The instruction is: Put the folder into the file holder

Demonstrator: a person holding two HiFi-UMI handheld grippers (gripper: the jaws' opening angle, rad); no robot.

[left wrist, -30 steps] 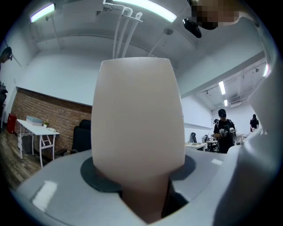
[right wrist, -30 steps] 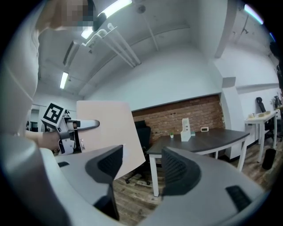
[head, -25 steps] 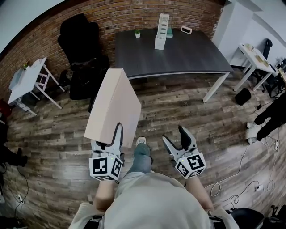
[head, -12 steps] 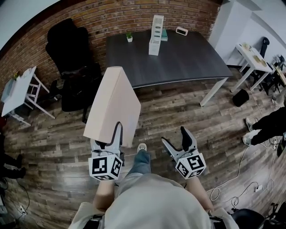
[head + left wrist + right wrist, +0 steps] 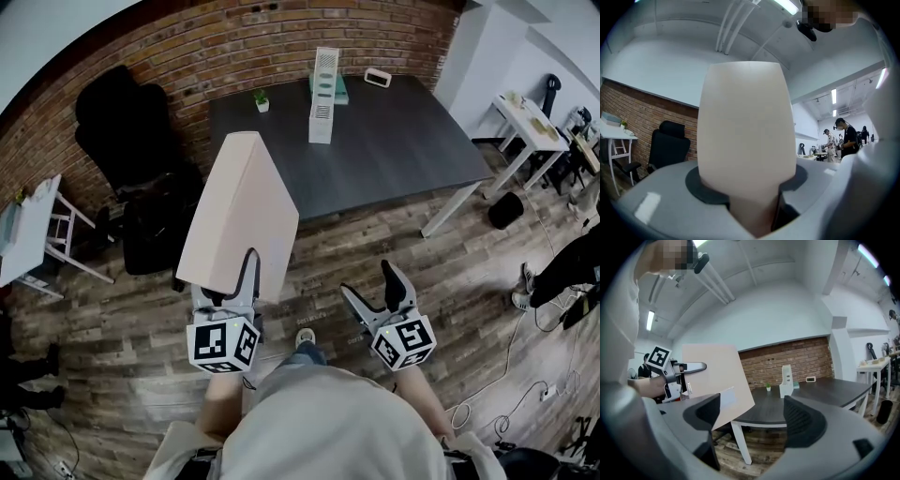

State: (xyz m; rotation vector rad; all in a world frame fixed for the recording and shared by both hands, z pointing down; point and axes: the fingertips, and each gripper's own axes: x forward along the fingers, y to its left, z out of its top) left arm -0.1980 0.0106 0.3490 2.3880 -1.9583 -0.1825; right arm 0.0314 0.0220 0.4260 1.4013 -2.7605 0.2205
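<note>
A pale beige folder [image 5: 241,220] stands upright in my left gripper [image 5: 235,274], which is shut on its lower edge; it fills the left gripper view as folder [image 5: 746,136]. The right gripper view shows the same folder [image 5: 717,380] from the side. My right gripper [image 5: 375,286] is held beside it with the jaws wide apart and nothing between them. The white file holder [image 5: 323,82] stands upright on the dark grey table [image 5: 375,141] ahead, also seen as file holder [image 5: 786,380] in the right gripper view.
A small potted plant [image 5: 262,99], a teal book [image 5: 338,90] and a white clock [image 5: 378,77] sit on the table near the brick wall. A black office chair [image 5: 131,141] stands left of the table, a white side table [image 5: 33,234] further left. Cables [image 5: 506,375] lie on the wooden floor.
The table and file holder have come closer and lower in the head view as I walk forward. My right gripper's jaws have spread a little wider. The folder stays in the left gripper.
</note>
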